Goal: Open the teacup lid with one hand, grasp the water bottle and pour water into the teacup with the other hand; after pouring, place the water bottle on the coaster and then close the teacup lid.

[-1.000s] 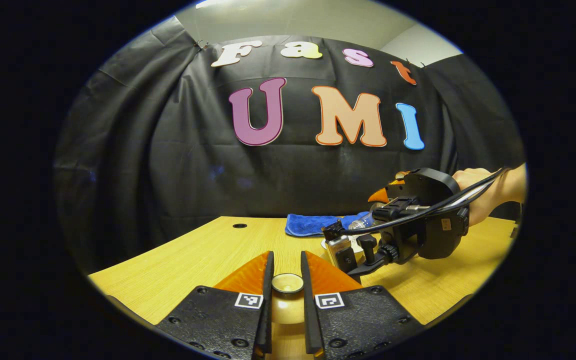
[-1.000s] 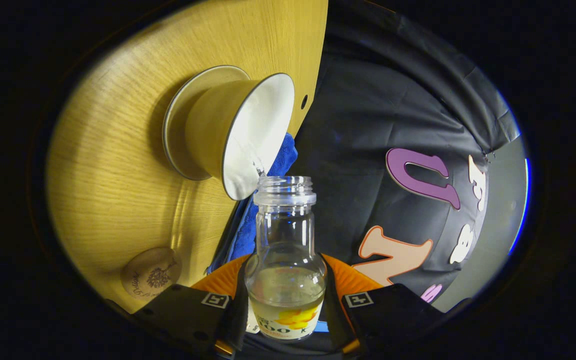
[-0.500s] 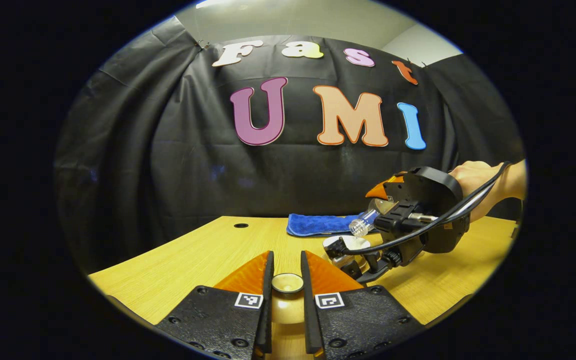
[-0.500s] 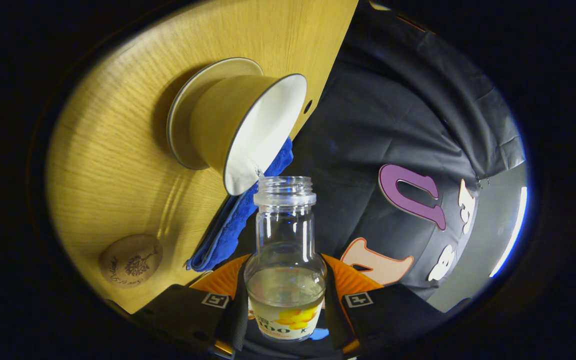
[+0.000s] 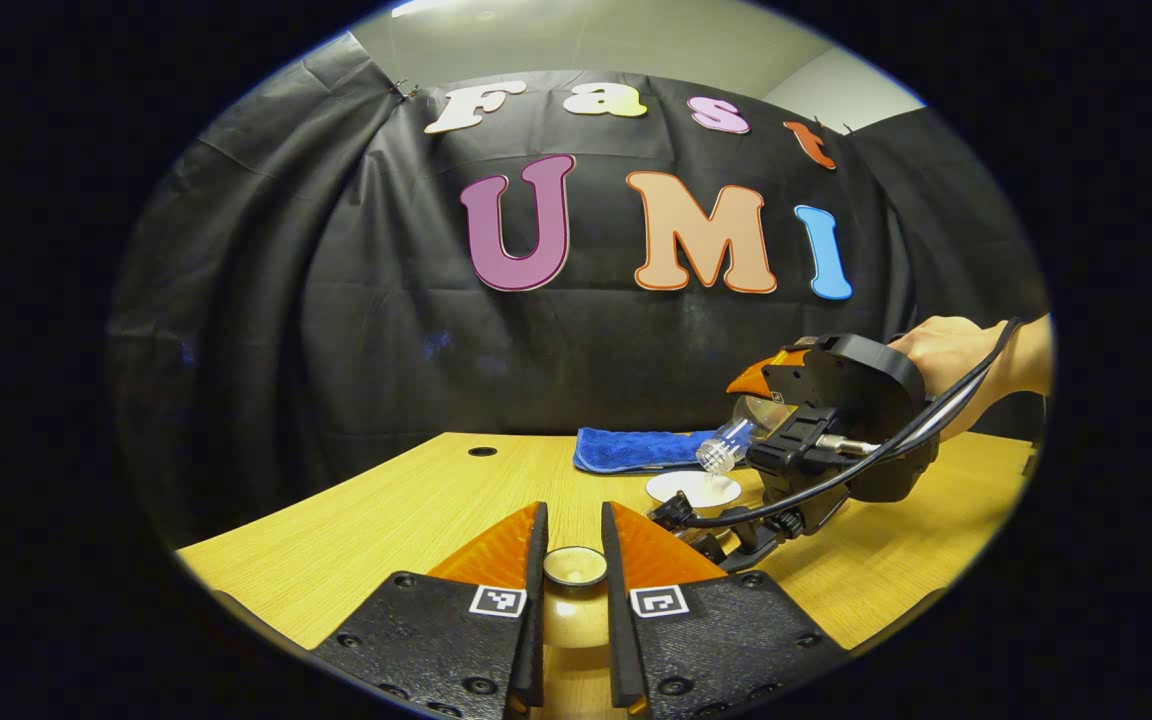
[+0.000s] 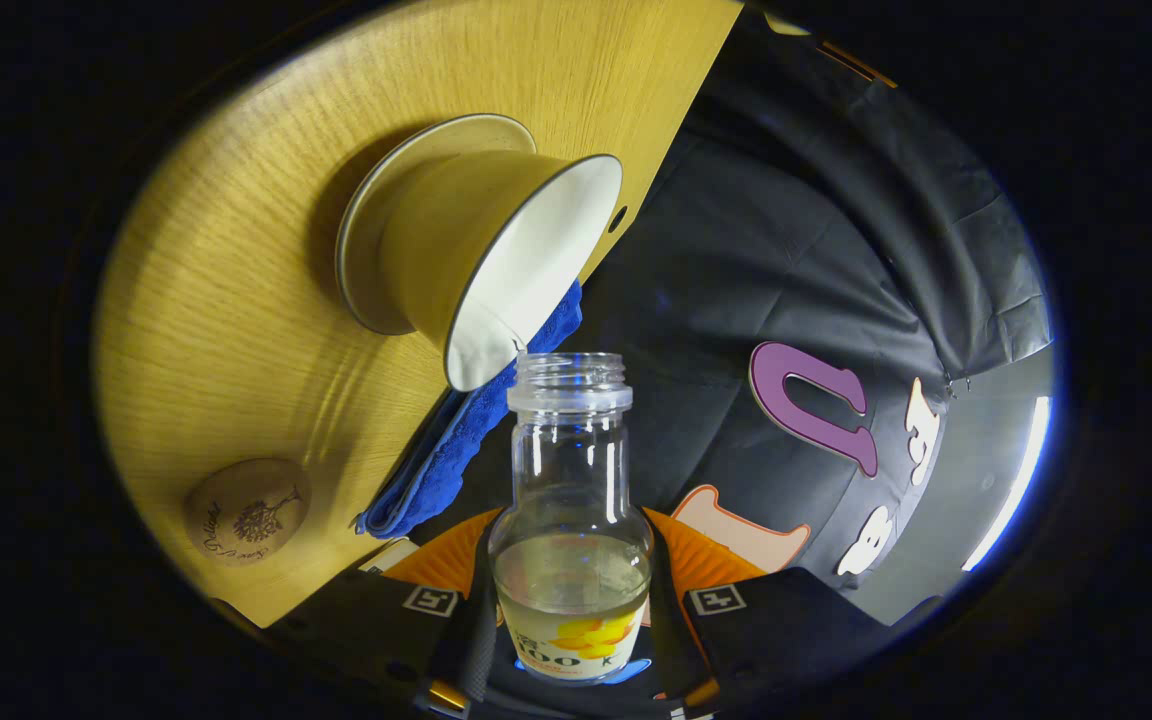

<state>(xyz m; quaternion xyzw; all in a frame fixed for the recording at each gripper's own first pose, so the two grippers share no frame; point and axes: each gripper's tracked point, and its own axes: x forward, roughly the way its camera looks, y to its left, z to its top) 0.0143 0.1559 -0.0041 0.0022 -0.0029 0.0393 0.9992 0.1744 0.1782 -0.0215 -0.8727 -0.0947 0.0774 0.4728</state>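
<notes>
My left gripper is shut on the knob of the tan teacup lid, held low over the near table. Farther right in the left gripper view, a hand holds my right gripper above the open teacup, whose white rim shows. In the right gripper view, my right gripper is shut on a clear water bottle with some water in its base. Its uncapped mouth points at the rim of the tan teacup on its saucer. A round wooden coaster lies apart from the cup.
A folded blue cloth lies behind the teacup near the back of the wooden table. A small hole sits in the tabletop at the back left. The black booth wall stands close behind the table.
The right gripper has risen with the bottle and tipped back, uncovering the teacup's rim in the left gripper view. The left gripper and the lid have stayed still.
</notes>
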